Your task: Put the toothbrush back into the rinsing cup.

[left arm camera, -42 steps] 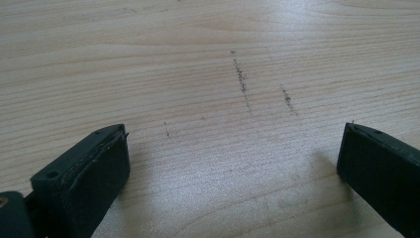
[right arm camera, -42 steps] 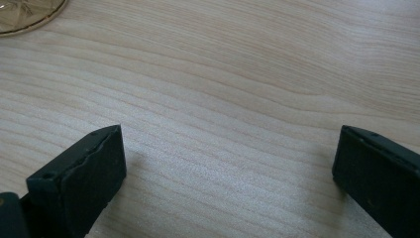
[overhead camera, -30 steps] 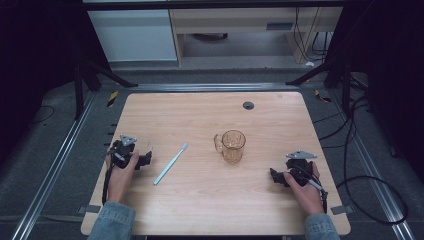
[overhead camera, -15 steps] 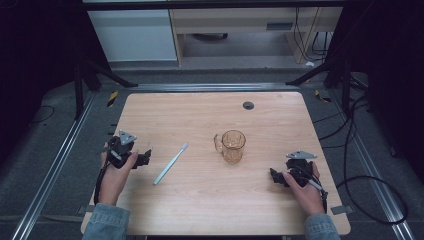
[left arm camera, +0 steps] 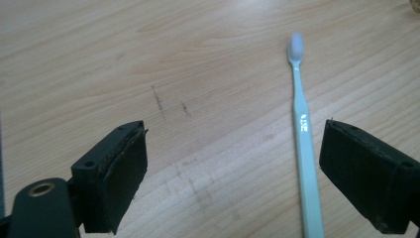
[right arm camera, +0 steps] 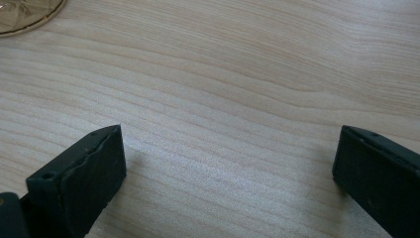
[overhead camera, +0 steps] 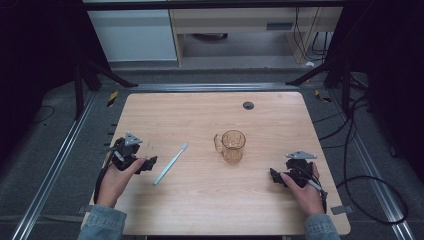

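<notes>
A pale blue toothbrush (overhead camera: 171,163) lies slantwise on the wooden table (overhead camera: 200,115), left of centre, with its bristle head pointing away from me. My left gripper (overhead camera: 146,164) sits just left of it, open. In the left gripper view the toothbrush (left arm camera: 303,144) lies between the jaws, close to the right one, and my left gripper (left arm camera: 242,168) touches nothing. A clear amber glass mug (overhead camera: 233,146) stands upright near the table's middle. My right gripper (overhead camera: 275,176) rests open to its lower right. Bare wood lies between the jaws of the right gripper (right arm camera: 233,173).
A small dark round cap (overhead camera: 248,105) is set in the table near its far edge. The mug's base (right arm camera: 25,15) shows at the top left of the right gripper view. Metal rails and cables run along the floor on both sides of the table.
My left gripper has shifted slightly beside the toothbrush. The right gripper, the toothbrush and the mug have stayed where they were.
</notes>
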`<state>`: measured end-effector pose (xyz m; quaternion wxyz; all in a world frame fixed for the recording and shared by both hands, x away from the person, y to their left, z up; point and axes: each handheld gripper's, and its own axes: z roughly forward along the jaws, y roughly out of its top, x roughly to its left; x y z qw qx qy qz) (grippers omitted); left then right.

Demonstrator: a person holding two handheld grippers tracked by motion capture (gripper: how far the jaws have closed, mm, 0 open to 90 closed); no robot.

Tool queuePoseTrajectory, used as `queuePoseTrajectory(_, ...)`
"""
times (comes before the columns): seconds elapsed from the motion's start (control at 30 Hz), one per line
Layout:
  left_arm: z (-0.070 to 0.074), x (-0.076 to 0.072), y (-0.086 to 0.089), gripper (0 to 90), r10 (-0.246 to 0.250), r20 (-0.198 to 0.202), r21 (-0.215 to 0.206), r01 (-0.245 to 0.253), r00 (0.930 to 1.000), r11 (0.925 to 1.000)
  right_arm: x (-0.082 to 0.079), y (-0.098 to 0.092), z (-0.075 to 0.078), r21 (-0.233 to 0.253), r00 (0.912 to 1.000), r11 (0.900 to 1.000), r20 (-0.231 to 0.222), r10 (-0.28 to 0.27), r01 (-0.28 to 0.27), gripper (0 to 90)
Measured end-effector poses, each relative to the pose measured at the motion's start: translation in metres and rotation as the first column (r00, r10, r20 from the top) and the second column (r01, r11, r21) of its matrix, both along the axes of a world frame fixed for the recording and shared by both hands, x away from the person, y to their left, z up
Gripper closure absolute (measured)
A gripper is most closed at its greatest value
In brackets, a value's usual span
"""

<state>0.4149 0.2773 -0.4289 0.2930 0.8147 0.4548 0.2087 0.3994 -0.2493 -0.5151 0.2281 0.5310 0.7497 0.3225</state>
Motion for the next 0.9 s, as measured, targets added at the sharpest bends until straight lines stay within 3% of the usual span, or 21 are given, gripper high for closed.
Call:
queuePoseTrajectory(0.03,0.0,0.001,0.0,11.6,-0.017,-0.017,-0.004,0.016,0.9997,0.9999,0.0,0.0,0.0,0.003,1.0,1.0,-0.003,-0.003,0.003,0.4)
queuePoseTrajectory(0.1,0.0,0.004,-0.001,12.0,-0.042,-0.051,0.033,0.044,0.9978,0.9985,0.0,0.001,0.0,0.002,1.0,1.0,-0.003,-0.007,0.007,0.4)
queuePoseTrajectory(0.3,0.007,0.008,-0.009,12.1,-0.078,-0.094,0.084,0.086,0.9925,0.9928,-0.001,0.002,0.0,0.004,0.9998,1.0,-0.003,-0.02,0.02,0.4)
queuePoseTrajectory(0.43,0.011,0.013,-0.019,15.9,-0.149,-0.135,0.107,0.164,0.9796,0.9806,-0.001,0.001,0.0,0.003,0.9998,1.0,-0.002,-0.02,0.02,0.4)
queuePoseTrajectory(0.77,0.027,0.023,-0.055,20.4,-0.173,-0.181,0.182,0.206,0.9682,0.9616,-0.001,0.002,0.0,0.004,0.9997,1.0,-0.002,-0.024,0.024,0.4)
queuePoseTrajectory(0.9,0.028,0.026,-0.066,20.8,-0.187,-0.202,0.19,0.225,0.9615,0.9555,-0.001,0.002,0.0,0.004,0.9997,1.0,-0.002,-0.026,0.026,0.4)
